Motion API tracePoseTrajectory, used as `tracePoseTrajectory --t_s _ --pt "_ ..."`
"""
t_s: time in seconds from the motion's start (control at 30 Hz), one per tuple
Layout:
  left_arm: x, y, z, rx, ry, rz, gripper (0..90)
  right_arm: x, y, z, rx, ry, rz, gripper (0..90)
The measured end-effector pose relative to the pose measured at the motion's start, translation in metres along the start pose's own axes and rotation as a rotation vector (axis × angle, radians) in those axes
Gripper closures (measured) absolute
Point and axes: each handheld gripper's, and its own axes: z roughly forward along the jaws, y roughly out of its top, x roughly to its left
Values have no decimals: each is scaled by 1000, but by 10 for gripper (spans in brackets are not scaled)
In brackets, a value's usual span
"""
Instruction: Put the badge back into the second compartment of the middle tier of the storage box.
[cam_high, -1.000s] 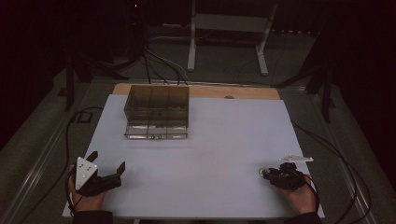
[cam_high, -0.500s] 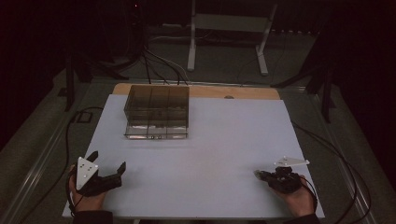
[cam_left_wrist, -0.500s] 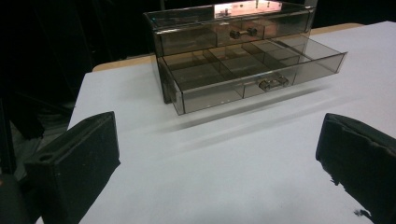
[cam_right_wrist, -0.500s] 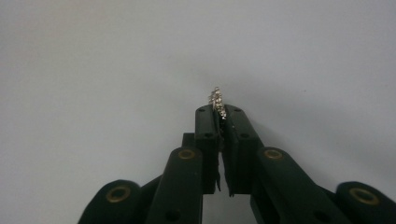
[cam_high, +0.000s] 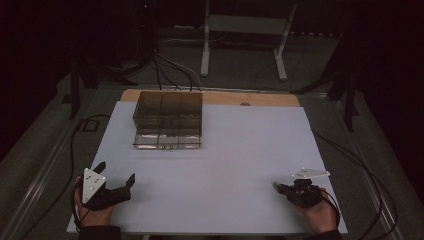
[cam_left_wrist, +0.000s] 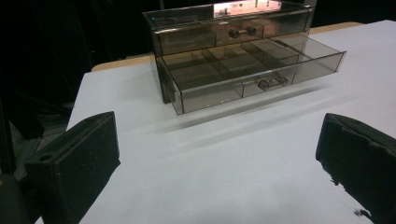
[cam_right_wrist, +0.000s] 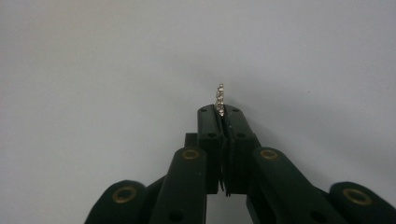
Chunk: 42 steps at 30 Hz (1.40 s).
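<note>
A smoky clear drawer box stands toward the table's far left, its lower drawer pulled out. At the near right corner, the right gripper pinches a small glittering metal piece, jaws closed. The left gripper, near left corner, gapes wide, holding nothing.

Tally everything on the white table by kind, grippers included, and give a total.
Drawer organiser, smoky clear plastic, lower drawer pulled out: 1
Small sparkly metal piece, pinched in the right gripper: 1
Handheld grippers: 2 (the left gripper open)
Total: 4
</note>
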Motion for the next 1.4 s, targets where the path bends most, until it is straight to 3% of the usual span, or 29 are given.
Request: tracePoseTrajectory --t_s 0.57,1.4 --pt "-3 0 3 13 -1 19 4 3 12 -9 -86 2 19 875" --pt "-4 -2 6 28 -2 26 4 15 48 -10 -164 7 -5 875"
